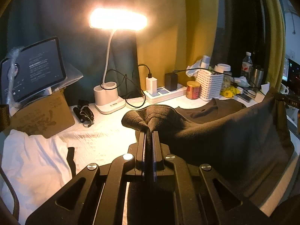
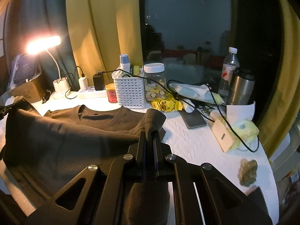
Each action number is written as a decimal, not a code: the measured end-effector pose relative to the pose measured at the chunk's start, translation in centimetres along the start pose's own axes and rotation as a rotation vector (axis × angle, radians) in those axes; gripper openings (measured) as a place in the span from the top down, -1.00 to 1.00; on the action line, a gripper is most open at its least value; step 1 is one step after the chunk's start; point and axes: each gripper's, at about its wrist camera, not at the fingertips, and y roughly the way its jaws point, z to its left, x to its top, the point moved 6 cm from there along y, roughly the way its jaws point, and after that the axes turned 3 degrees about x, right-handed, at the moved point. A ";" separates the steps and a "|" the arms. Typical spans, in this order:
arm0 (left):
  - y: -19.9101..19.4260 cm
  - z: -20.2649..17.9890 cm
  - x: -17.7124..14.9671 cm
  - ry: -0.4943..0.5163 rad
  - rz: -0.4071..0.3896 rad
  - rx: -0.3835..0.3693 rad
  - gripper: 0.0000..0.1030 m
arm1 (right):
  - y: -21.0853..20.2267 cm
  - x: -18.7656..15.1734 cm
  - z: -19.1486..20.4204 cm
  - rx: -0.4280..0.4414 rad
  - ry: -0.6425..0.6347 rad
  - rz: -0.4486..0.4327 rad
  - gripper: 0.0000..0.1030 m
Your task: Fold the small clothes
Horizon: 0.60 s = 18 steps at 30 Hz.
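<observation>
Glare from the desk lamp (image 1: 118,19) washes out its own head and the wall behind it in the left wrist view. Left of it a tablet (image 1: 35,69) leans on a stand, its screen text too small to read, and its near corner is hidden by a pale fuzzy strand close to the lens. White cloth (image 1: 35,159) lies bunched at the lower left, cut off by the frame edge. At centre the left gripper (image 1: 149,131) has its fingers pinched nearly together on an edge of the dark shirt (image 1: 225,140); the fabric spills over the fingertips and hides them. The shirt stretches rightward as a raised fold to the right gripper, of which only a dark sliver shows at the frame edge there.

In the right wrist view the shirt's collar end lies flat on the white tabletop (image 2: 196,140), while its lifted part blocks the tabletop below. The right gripper (image 2: 150,131) is likewise clamped narrow on a bunched shirt edge. Behind stand a white basket (image 2: 130,91), a jar (image 2: 154,82), a water bottle (image 2: 229,71) and a steel mug (image 2: 241,88). A blurred brownish lump (image 2: 247,171) at the right cannot be identified.
</observation>
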 end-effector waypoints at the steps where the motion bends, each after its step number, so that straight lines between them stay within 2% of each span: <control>1: 0.5 0.1 0.1 0.000 0.003 0.001 0.92 | 0.8 0.3 -0.1 -0.001 -0.004 0.005 0.86; 18: 6.9 2.2 3.5 -0.001 -0.017 0.034 0.92 | 9.9 4.9 -1.3 0.000 -0.071 0.015 0.86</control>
